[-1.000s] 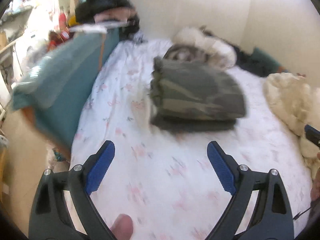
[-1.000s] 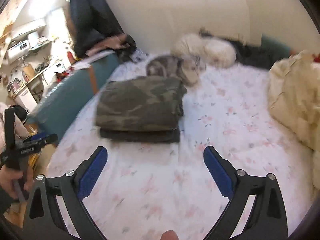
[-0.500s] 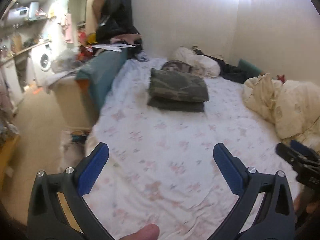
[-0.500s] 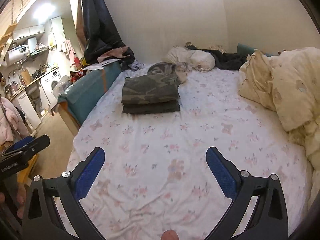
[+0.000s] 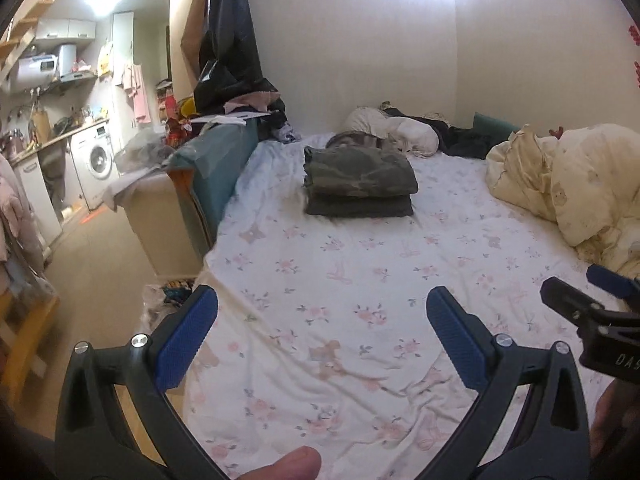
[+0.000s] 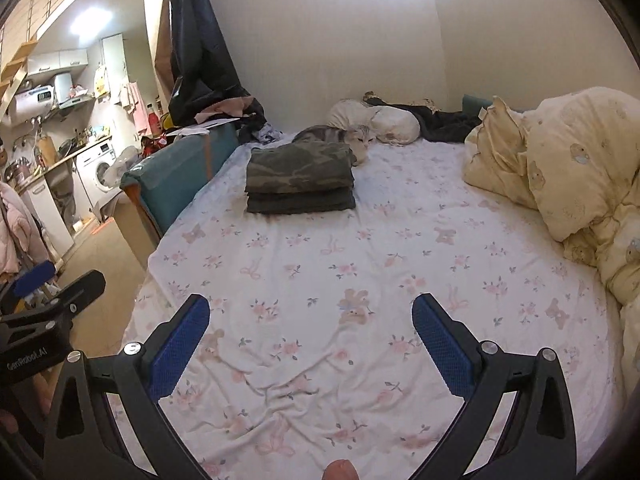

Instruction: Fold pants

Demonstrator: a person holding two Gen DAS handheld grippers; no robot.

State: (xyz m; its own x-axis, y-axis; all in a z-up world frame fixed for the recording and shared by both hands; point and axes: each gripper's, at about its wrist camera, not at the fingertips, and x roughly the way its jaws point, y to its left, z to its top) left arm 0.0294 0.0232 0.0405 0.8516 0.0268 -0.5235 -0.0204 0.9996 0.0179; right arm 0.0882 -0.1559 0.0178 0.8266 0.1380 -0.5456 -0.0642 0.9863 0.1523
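The camouflage pants (image 5: 359, 174) lie folded in a neat stack on top of a dark folded garment, far up the flowered bed sheet (image 5: 360, 280). They also show in the right wrist view (image 6: 300, 174). My left gripper (image 5: 322, 334) is open and empty, held over the near end of the bed, far from the pants. My right gripper (image 6: 311, 330) is open and empty too, beside it over the near end of the sheet (image 6: 360, 260).
A grey cat (image 6: 344, 136) lies just behind the pants, beside white pillows (image 6: 380, 120). A cream duvet (image 6: 560, 168) is heaped along the right side. A teal-covered box (image 5: 216, 160) stands against the bed's left edge. A kitchen with a washing machine (image 5: 94, 156) is at far left.
Both grippers have pulled back from the folded pants to the near end of the bed, staying open. The pants have stayed in place.
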